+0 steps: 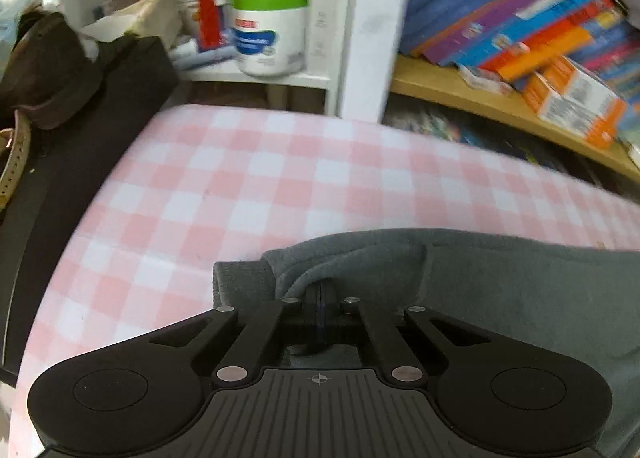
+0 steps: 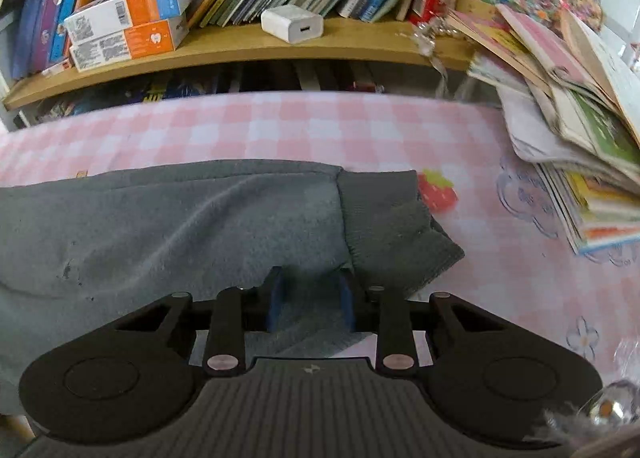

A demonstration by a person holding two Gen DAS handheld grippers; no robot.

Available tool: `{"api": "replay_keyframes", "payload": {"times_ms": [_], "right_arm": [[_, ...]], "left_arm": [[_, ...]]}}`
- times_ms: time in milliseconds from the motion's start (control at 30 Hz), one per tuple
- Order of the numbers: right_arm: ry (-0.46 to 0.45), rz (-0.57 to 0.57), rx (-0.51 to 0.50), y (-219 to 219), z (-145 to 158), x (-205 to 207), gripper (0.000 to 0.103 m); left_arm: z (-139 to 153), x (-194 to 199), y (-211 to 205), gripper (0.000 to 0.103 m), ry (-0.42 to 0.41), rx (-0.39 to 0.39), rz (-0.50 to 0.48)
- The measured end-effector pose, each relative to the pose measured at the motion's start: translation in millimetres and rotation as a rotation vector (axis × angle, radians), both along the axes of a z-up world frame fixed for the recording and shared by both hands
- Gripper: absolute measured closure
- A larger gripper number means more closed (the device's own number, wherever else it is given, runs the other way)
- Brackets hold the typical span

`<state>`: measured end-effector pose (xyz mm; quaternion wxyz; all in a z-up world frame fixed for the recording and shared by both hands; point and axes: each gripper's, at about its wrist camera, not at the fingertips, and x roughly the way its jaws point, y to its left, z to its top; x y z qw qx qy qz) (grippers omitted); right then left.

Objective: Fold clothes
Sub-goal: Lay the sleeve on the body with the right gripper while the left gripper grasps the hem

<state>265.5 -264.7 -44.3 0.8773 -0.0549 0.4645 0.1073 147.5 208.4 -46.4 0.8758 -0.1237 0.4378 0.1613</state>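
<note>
The pink-and-white checked desk (image 2: 280, 126) carries the grey fleece garment (image 2: 180, 218). Left hand-held gripper (image 1: 320, 290) pinches its edge; right hand-held gripper (image 2: 310, 298) straddles fabric, fingers apart (ribbed cuff beside). Move both ends evenly.

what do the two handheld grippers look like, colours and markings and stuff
Both are matte black. The left gripper has a ribbed grey-black centre plate with a small crosshair mark, two round housings either side, and linkage bars with silver pivot pins; its pads have a blue line. The right gripper is built the same, with a small pale logo on the plate and blue pads on its fingers. No cables, hands or sleeves show.
</note>
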Motion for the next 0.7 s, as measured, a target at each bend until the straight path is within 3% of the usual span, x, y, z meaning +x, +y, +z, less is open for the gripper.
{"api": "replay_keyframes", "payload": {"times_ms": [200, 333, 433, 533, 600, 700], "right_arm": [[-0.029, 0.036, -0.038, 22.4, 0.9, 12.3, 0.076], [-0.079, 0.02, -0.033, 17.1, 15.7, -14.1, 0.068], [-0.11, 0.01, 0.033, -4.8, 33.4, -60.3, 0.068], [-0.117, -0.004, 0.059, -27.3, 44.7, -119.5, 0.068], [-0.108, -0.032, 0.063, -41.6, 47.7, -162.0, 0.068], [-0.077, -0.083, 0.057, -53.9, 43.2, -212.2, 0.068]], "left_arm": [[-0.3, 11.1, 7.7, 0.1, 0.004, 0.033, 0.047], [14.0, -7.1, -4.2, 0.1, -0.008, 0.074, -0.055], [30.6, -55.3, -26.0, 0.098, -0.081, 0.069, -0.216], [37.9, -109.1, -41.8, 0.096, -0.102, 0.059, -0.276], [39.4, -144.5, -45.5, 0.096, -0.11, 0.033, -0.267], [36.6, -183.8, -38.2, 0.096, -0.115, -0.018, -0.166]]}}
